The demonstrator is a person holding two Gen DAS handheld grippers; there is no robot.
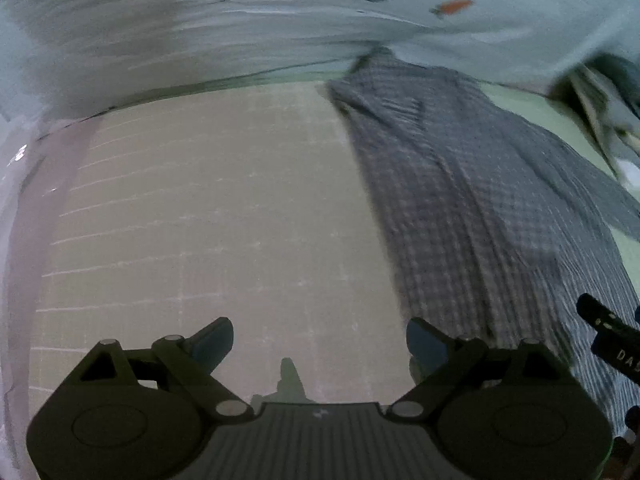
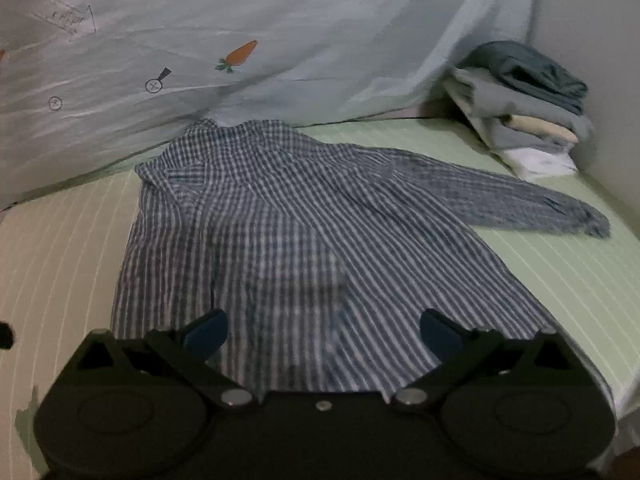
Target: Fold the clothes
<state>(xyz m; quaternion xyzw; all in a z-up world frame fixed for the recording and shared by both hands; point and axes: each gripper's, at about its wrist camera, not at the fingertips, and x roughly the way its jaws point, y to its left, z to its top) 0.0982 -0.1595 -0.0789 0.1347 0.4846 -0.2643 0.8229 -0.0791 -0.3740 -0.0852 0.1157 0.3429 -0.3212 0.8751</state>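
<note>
A blue and white checked shirt (image 2: 296,232) lies flat on the striped bed sheet (image 2: 560,280), collar toward the far side, one sleeve (image 2: 520,200) stretched out to the right. My right gripper (image 2: 324,338) is open and empty, just above the shirt's near hem. My left gripper (image 1: 320,344) is open and empty over bare sheet (image 1: 200,220), to the left of the shirt (image 1: 480,208). The right gripper's edge (image 1: 612,336) shows at the far right of the left wrist view.
A pale blue quilt (image 2: 240,40) with carrot prints is bunched along the far side of the bed. A stack of folded clothes (image 2: 528,112) sits at the far right corner against the wall (image 2: 592,20).
</note>
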